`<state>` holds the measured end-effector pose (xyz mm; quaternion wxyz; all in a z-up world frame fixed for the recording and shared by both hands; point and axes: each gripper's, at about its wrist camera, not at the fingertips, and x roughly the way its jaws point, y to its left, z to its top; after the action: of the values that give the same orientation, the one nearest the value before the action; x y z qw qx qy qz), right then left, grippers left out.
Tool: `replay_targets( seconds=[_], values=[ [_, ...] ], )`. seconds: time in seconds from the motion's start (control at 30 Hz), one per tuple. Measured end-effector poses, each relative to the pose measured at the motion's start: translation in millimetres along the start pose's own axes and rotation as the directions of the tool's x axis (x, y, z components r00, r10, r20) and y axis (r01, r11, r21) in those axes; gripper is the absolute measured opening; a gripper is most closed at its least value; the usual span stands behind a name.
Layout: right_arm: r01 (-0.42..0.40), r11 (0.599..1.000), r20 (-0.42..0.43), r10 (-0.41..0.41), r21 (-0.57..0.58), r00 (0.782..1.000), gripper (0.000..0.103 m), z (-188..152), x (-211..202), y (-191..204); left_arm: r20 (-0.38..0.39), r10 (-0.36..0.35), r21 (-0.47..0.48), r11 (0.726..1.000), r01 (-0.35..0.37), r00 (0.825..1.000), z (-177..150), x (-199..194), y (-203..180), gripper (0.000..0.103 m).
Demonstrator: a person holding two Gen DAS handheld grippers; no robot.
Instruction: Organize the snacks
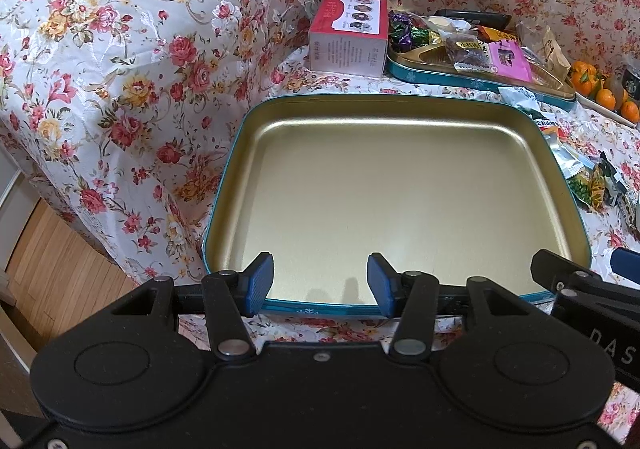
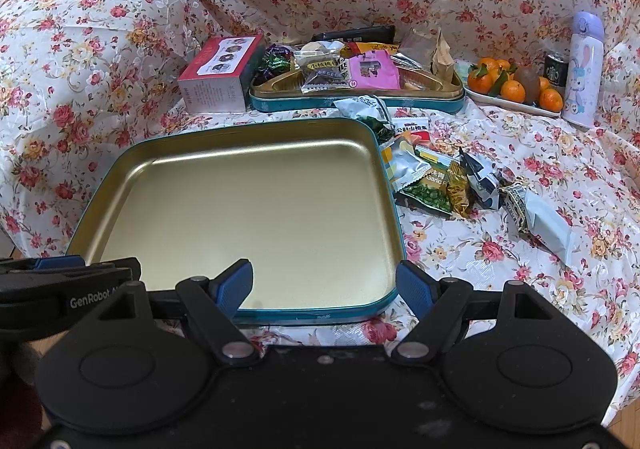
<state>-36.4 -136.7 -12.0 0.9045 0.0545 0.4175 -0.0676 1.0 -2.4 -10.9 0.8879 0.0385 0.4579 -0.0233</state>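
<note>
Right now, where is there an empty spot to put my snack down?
The gold tin lid is bare inside, between the red box and the loose snack packets. The cloth right of the lid, in front of those packets, is free too. It is crowded in the divided tin and around the orange plate.

Empty gold tin [image 1: 400,189] (teal rim) before parted jaws.
</note>
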Motion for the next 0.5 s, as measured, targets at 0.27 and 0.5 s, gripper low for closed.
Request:
replay_targets(
  seconds=[0.27, 0.5],
  values=[
    [0.029, 0.998, 0.011, -0.03, 0.057, 0.999, 0.082, 3.3, -1.1, -25.8, 0.047, -0.044, 0.017, 0.999, 0.043, 0.998, -3.8, -4.1, -6.5, 0.057],
    [0.123, 0.981, -0.001, -0.125, 0.152, 0.992, 0.083, 0.9, 5.4, -68.7, 0.054, -0.068, 0.056, 0.996, 0.065, 0.996, -9.7, -1.4, -21.0, 0.057]
  ],
)
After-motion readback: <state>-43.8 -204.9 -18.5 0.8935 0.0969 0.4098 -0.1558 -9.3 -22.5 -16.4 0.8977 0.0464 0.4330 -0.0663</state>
